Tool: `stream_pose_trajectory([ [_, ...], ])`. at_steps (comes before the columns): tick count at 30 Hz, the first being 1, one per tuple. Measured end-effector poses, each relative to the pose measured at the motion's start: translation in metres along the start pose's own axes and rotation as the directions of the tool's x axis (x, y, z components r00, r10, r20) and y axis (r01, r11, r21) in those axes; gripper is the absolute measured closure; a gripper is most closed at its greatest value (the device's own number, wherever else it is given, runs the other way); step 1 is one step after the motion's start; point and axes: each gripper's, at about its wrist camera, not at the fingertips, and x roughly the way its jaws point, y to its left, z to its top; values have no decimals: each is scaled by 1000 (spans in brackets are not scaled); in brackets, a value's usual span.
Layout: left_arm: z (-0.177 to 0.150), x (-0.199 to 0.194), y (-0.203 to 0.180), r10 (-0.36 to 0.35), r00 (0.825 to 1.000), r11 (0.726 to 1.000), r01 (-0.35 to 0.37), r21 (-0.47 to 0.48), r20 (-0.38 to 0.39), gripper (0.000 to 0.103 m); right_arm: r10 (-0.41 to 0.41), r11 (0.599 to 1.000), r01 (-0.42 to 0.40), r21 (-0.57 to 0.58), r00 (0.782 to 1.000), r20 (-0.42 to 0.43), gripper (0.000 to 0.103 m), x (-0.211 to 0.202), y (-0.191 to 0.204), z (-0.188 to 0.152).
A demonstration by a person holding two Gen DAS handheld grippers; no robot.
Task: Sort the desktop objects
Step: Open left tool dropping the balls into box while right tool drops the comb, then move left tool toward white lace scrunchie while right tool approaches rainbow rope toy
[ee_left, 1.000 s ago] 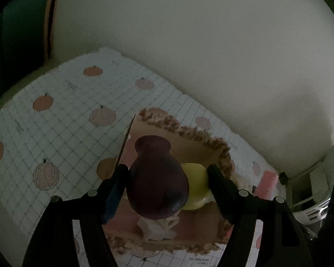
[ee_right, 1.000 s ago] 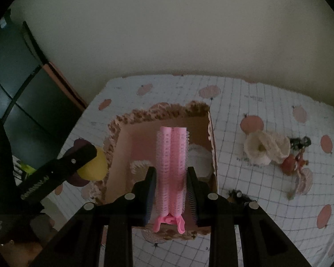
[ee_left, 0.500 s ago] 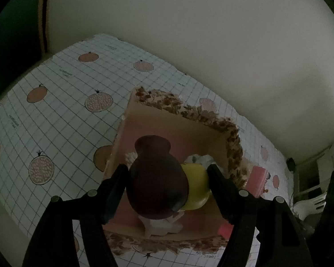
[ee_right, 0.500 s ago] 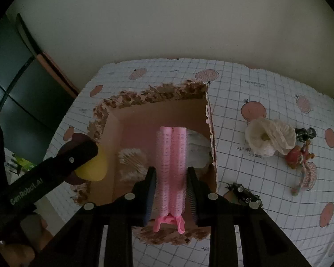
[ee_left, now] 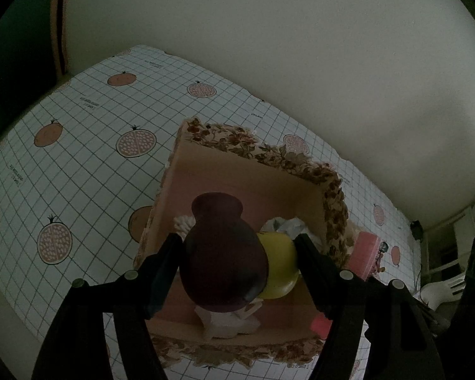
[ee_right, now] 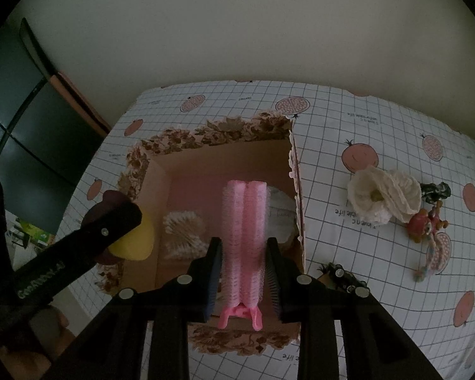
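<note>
The left tongs are clenched on a dark purple and yellow sponge, held above the open box. The right tongs grasp a pink hair roller clip over the same box, pads against its sides. Inside lie cotton swabs and a white packet. On the checked tabletop to the right lie a white cloth flower, a small red charm and a toy car.

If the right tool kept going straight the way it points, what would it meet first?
Probably the box floor, near the white packet beyond the pink hair-roller clip it holds; depth is unclear.
</note>
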Motion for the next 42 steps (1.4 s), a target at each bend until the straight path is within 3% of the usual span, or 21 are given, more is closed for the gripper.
stream_pose_trajectory([
  [6, 0, 7, 2, 43, 999, 999, -43, -1, -25, 29, -7, 1000, 7, 3, 1000, -2, 71, 0, -1, 0],
  [12, 1, 4, 4, 30, 999, 999, -30, -15, -14, 23, -10, 1000, 10, 2, 1000, -7, 71, 1, -1, 0],
  [26, 3, 5, 5, 44, 999, 999, -44, -19, -24, 23, -8, 1000, 8, 9, 1000, -12, 71, 0, 0, -3],
  [42, 0, -2, -2, 50, 999, 999, -50, -2, -7, 23, -24, 999, 23, 28, 999, 24, 71, -31, -17, -4],
])
